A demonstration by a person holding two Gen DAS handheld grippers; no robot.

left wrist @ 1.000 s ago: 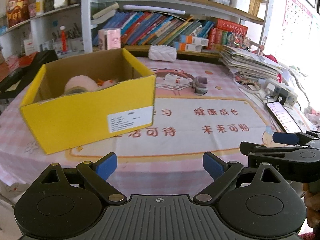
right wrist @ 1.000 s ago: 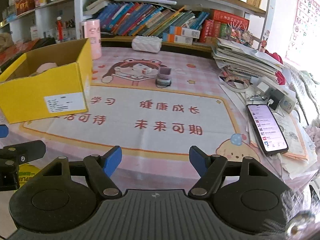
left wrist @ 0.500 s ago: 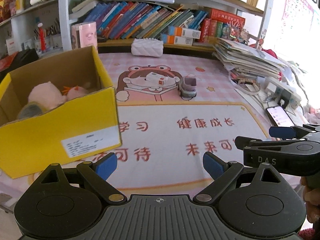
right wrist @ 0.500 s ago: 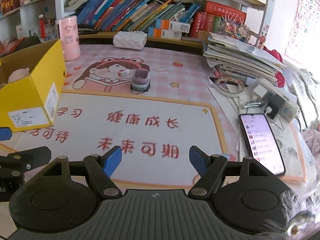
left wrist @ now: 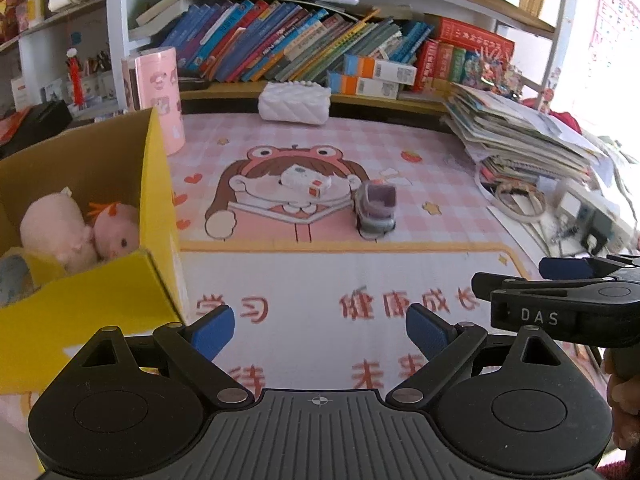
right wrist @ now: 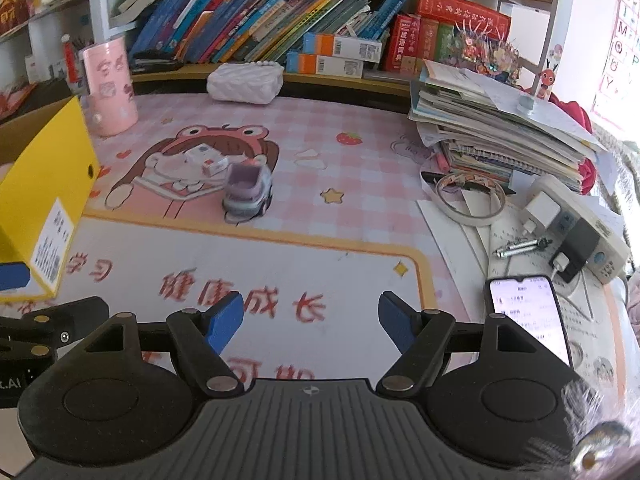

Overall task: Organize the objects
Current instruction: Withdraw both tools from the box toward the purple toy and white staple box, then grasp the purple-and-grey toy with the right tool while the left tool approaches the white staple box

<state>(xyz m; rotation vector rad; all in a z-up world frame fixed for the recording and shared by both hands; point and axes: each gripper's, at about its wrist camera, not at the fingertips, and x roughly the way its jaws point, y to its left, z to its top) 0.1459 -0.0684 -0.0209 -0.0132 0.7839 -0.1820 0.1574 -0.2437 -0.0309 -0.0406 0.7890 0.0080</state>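
A yellow cardboard box (left wrist: 160,216) stands at the left, also in the right wrist view (right wrist: 52,184). It holds pink plush toys (left wrist: 80,232). A small grey-purple toy truck (left wrist: 375,208) and a small white box (left wrist: 306,179) sit on the pink mat ahead; the right wrist view shows the truck (right wrist: 248,194) and the white box (right wrist: 206,160) too. My left gripper (left wrist: 320,330) is open and empty, well short of them. My right gripper (right wrist: 311,318) is open and empty, beside the left one.
A pink tube canister (left wrist: 154,96) and a white quilted pouch (left wrist: 294,102) stand at the back. A stack of papers (right wrist: 492,128), a tape roll (right wrist: 470,198), a power strip (right wrist: 576,228) and a lit phone (right wrist: 526,316) lie at the right. Bookshelves (left wrist: 320,48) line the back.
Both grippers have moved forward and to the right over the mat. The yellow box has slid toward the left edge of both views and the truck looks closer. Both stay open.
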